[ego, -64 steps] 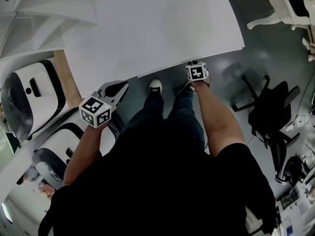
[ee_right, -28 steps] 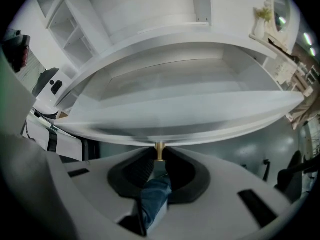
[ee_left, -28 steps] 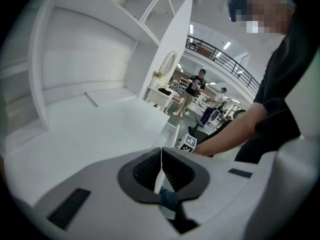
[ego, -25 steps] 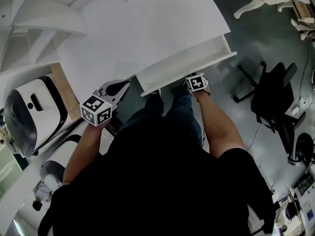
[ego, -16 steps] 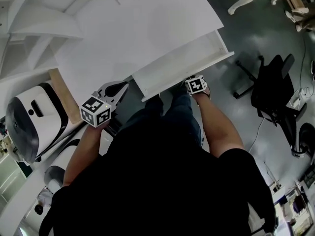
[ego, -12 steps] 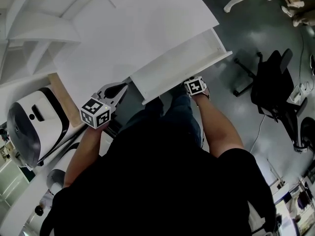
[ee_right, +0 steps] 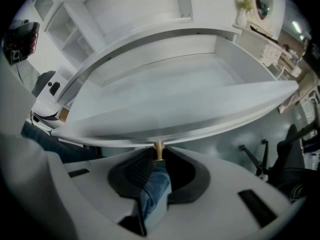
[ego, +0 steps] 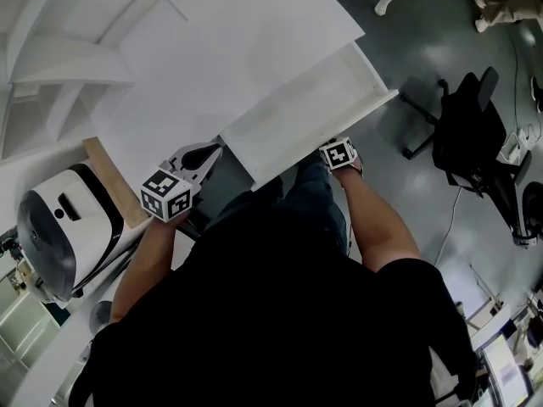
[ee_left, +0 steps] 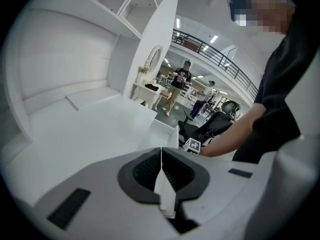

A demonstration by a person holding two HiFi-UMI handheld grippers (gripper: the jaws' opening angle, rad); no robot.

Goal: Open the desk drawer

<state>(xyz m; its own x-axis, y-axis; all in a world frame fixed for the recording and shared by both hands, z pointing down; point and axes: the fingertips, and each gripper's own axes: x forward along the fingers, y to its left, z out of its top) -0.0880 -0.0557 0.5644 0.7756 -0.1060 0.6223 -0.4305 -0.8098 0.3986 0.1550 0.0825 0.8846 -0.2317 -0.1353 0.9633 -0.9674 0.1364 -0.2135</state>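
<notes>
The white desk point(ego: 212, 58) has its drawer point(ego: 374, 102) pulled well out toward me, its bare inside showing. In the right gripper view the drawer point(ee_right: 175, 84) spreads above the jaws, and a small brass knob point(ee_right: 158, 150) on its front sits between them. My right gripper point(ee_right: 158, 157) is shut on that knob; in the head view my right gripper point(ego: 338, 153) is at the drawer's front edge, its jaws hidden. My left gripper point(ego: 206, 153) hovers left of the drawer. In its own view my left gripper point(ee_left: 161, 160) is shut with nothing in it.
A black office chair point(ego: 475, 134) stands on the grey floor at the right. A white rounded machine point(ego: 59, 227) and a wooden board point(ego: 106, 181) are at the left. Shelves point(ego: 59, 66) rise at the desk's back. People point(ee_left: 177, 84) stand far off.
The drawer has slid out of the desk toward me, with my right gripper moving back along with its front. My left gripper has stayed beside the desk's edge.
</notes>
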